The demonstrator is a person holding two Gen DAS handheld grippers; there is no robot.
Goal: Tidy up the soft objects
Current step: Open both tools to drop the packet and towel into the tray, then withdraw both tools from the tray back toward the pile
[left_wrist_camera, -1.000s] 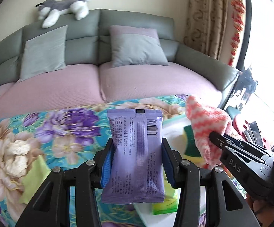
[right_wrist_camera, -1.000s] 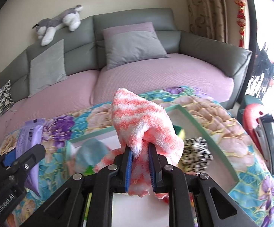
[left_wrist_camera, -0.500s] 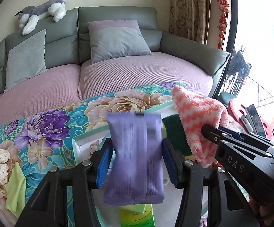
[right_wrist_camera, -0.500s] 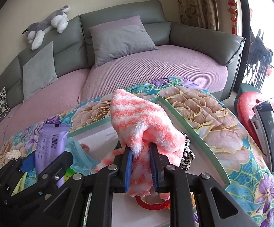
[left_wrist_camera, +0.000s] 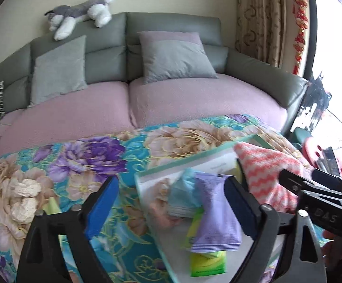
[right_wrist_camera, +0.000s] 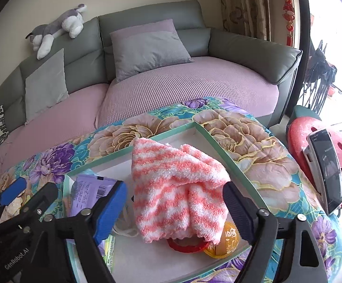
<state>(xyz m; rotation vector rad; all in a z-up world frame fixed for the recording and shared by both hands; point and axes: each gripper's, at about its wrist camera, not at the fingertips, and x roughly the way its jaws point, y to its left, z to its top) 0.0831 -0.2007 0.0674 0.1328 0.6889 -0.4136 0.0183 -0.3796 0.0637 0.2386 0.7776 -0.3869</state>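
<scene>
Left-wrist view, left to right: floral cloth [left_wrist_camera: 81, 162] over the table; a pale yellow-green cloth [left_wrist_camera: 53, 206] at the near left edge, seen in this view only; left gripper [left_wrist_camera: 171, 210], jaws spread wide after just opening, blue pads clear of everything; shallow white tray with a mint-green rim [left_wrist_camera: 161, 168]; inside it a light blue folded piece [left_wrist_camera: 182, 195], the purple packet [left_wrist_camera: 214, 214] lying released on top of a green packet [left_wrist_camera: 207, 261], its print blurred here; the pink-and-white striped towel [left_wrist_camera: 265, 176] at the tray's right; the right gripper's black body at the far right, lettering "DAS" readable on it. Right-wrist view, left to right: the left gripper's body, marked "GenRobot.AI"; the purple packet [right_wrist_camera: 88, 193], its barcode and fine print visible here but too small to read; right gripper [right_wrist_camera: 175, 212], jaws likewise spread wide after just opening, the towel [right_wrist_camera: 175, 186] lying loose between them in the tray's right part, touching neither pad. Only this view shows what the towel partly covers: a red ring [right_wrist_camera: 187, 246] and an orange round piece [right_wrist_camera: 227, 243] bearing characters that cannot be read, plus a phone [right_wrist_camera: 326, 169] propped on a red perforated stool [right_wrist_camera: 340, 155] at the right. Both views: grey sofa [right_wrist_camera: 147, 14] with pink seat covers, grey cushions, a plush husky [right_wrist_camera: 57, 27] on the backrest.
</scene>
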